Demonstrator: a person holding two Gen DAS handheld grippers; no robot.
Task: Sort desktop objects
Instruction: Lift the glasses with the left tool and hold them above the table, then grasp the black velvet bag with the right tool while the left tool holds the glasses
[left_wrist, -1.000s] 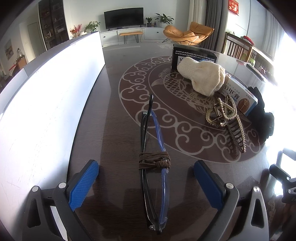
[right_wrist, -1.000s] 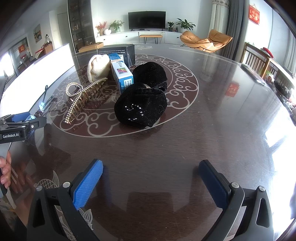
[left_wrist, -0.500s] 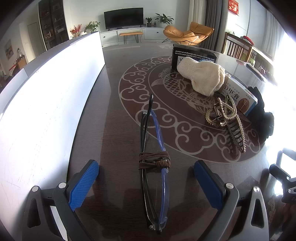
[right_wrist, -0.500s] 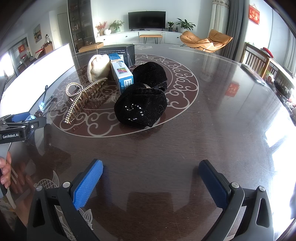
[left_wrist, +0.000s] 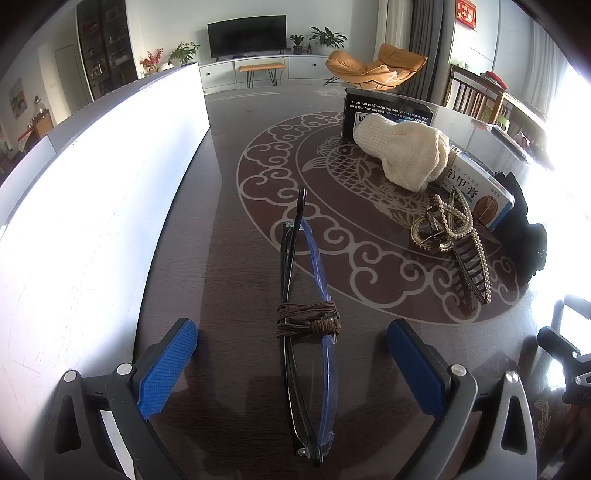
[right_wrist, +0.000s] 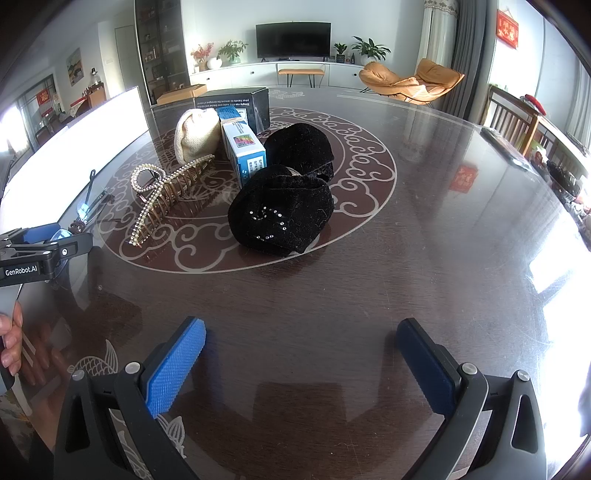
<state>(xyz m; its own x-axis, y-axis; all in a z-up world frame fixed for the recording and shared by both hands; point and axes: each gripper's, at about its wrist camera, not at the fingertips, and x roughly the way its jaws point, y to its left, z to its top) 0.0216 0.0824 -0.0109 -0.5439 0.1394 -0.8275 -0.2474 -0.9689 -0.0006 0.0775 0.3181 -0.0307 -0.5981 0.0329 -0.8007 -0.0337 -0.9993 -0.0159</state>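
A: Nearest, left gripper (left_wrist: 291, 363): jaws spread wide, blue pads (left_wrist: 167, 363) on either side of folded glasses (left_wrist: 308, 325), no contact.

B: Glasses?

A: Flat on dark table (left_wrist: 229, 258), lengthwise between the pads, brown cord (left_wrist: 308, 320) wound round the middle. Bare wood on both flanks of the frame; left of that, white panel (left_wrist: 92, 206) upright along the table's left edge.

B: Right gripper (right_wrist: 301, 363)?

A: Jaws likewise spread, holding nothing, above bare glossy tabletop (right_wrist: 424, 258). Wide open surface ahead and to the right, as far as the curved far rim.

B: Farther on?

A: Pearl hair claw (right_wrist: 166, 192) on the scroll-patterned medallion (right_wrist: 373, 173); just right of it, black velvet piece (right_wrist: 280, 214), a second black piece (right_wrist: 299, 147) behind and touching. Blue-and-white carton (right_wrist: 245, 151) between claw and black pieces; cream knit pouch (right_wrist: 195, 134) against black box (right_wrist: 236, 103) at the back.

B: Room beyond?

A: Television (right_wrist: 293, 38) on a white console, potted plants, orange lounge chair (right_wrist: 410, 79), wooden chair (right_wrist: 511, 118) at right.
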